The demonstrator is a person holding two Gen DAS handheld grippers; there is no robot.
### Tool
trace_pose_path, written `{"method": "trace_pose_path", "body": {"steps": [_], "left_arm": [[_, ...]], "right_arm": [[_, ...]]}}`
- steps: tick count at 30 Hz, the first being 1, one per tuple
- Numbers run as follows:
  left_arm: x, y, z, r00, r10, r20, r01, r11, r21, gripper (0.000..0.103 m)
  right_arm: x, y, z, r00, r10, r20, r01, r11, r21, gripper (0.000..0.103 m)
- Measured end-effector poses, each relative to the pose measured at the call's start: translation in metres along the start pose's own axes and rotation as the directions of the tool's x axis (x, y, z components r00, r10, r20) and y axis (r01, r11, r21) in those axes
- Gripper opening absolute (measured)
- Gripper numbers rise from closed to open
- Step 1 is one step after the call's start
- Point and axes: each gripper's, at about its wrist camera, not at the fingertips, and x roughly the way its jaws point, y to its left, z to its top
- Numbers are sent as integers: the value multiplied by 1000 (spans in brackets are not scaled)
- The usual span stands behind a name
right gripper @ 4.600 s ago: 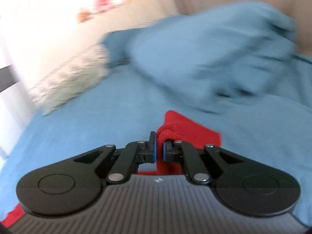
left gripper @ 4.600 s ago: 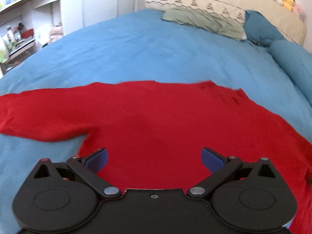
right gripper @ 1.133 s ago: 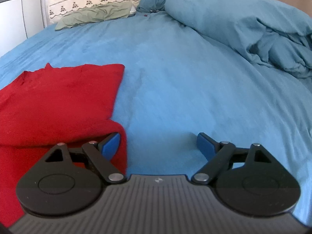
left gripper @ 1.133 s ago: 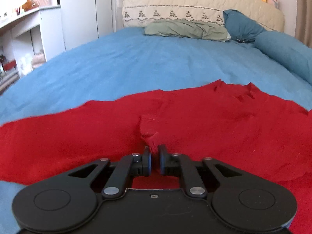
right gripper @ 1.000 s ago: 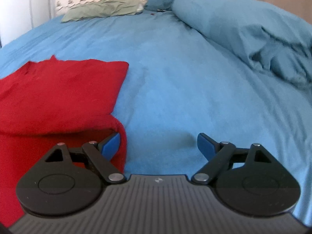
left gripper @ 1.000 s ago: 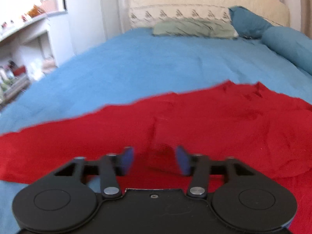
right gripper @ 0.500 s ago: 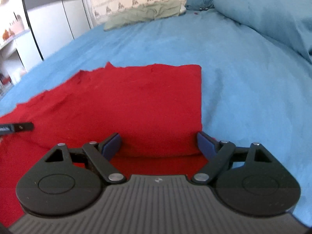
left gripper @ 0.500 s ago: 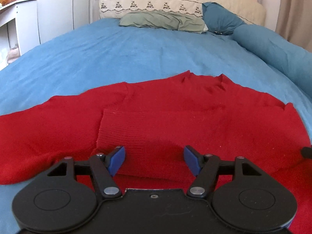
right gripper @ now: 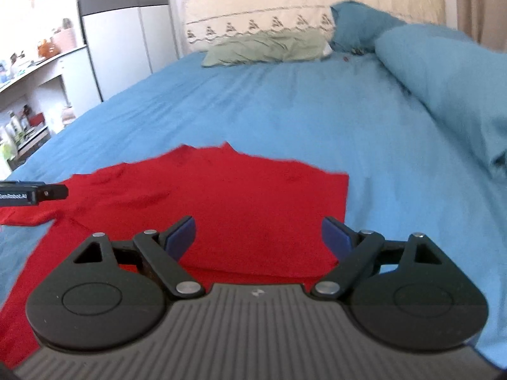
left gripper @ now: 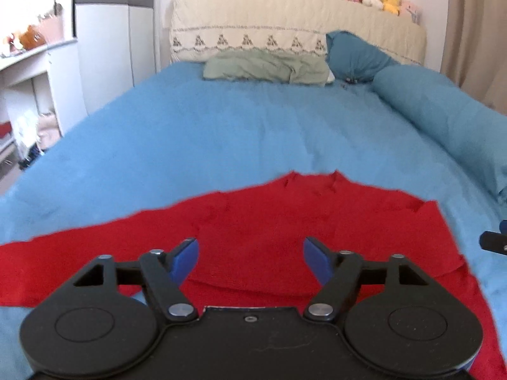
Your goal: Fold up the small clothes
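Observation:
A red sweater (left gripper: 269,218) lies flat on the blue bed sheet (left gripper: 237,133). Its left sleeve stretches out to the left, and the right sleeve is folded across the body. My left gripper (left gripper: 249,247) hovers above the folded sleeve. Its jaws are opening, with nothing between them and the blue pads clear of the cloth. In the right wrist view the sweater (right gripper: 221,190) shows a straight folded right edge. My right gripper (right gripper: 257,224) hangs open over its lower right part and holds nothing.
A green pillow (left gripper: 266,68) and a blue pillow (left gripper: 355,57) lie by the cream headboard (left gripper: 285,22), which has plush toys on top. A rolled blue duvet (left gripper: 443,120) runs along the right. White shelves (left gripper: 28,63) and a wardrobe stand to the left.
The left gripper let go of the folded sleeve and opened wide. Both grippers rose and drew back from the sweater. The right view swung left over the garment.

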Motion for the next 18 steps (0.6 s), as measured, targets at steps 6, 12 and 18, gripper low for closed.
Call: {"method": "trace_pose_path", "body": {"steps": [6,12,18], "left_arm": [[-73,45,14,996,35,77,-29,996,-80,101],[-108,130,8,988,129,86,-110,975,-192,101],[-106,237,-24,965,259,46,-229,914,-335,101]], "right_arm": [[-43,44,30,998,67,19,-67,998,-4,103],[-57,102,39,990,138,7,-137,990,-27,103],[-40,154,29,984,177,-12,-177,984,-28,103]]}}
